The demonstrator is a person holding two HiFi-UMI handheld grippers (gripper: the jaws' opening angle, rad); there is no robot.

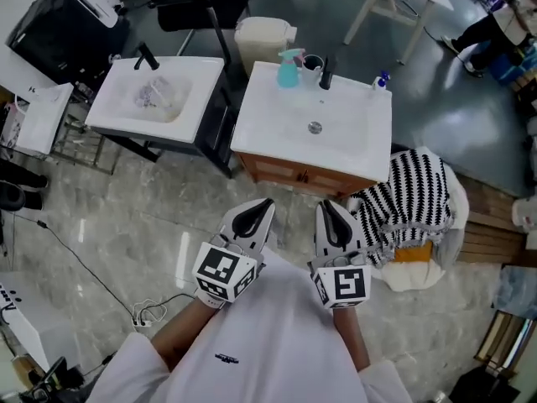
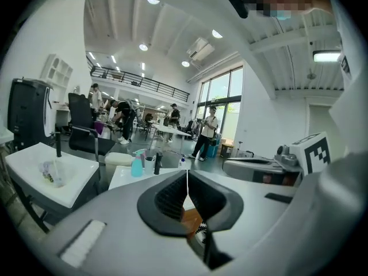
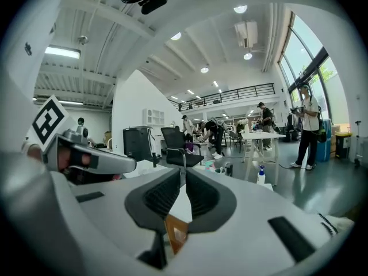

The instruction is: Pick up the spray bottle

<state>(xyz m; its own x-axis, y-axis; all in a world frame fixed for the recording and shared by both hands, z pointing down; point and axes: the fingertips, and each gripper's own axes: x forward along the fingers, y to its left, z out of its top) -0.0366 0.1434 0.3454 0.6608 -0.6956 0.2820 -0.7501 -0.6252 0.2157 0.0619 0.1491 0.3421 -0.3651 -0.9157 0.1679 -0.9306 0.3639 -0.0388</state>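
Note:
A teal spray bottle [image 1: 288, 68] with a pink trigger stands at the back of the white vanity sink [image 1: 352, 145], left of a cup [image 1: 312, 66] and a black tap [image 1: 326, 73]. A small white bottle with a blue top [image 1: 382, 81] stands at the sink's back right corner. My left gripper [image 1: 267, 205] and right gripper [image 1: 324, 206] are side by side over the floor, well short of the sink, both shut and empty. The left gripper view shows the teal spray bottle [image 2: 137, 165] far beyond the closed left gripper [image 2: 187, 174]. In the right gripper view the teal spray bottle [image 3: 210, 166] is small and distant past the right gripper [image 3: 184, 172].
A second white basin [image 1: 126, 112] with a black tap stands to the left, with a dark gap between the two units. A cream bin [image 1: 262, 39] is behind them. A striped cloth [image 1: 409, 200] lies over a basket at the right. Cables [image 1: 147, 313] trail on the marble floor. People stand in the distance.

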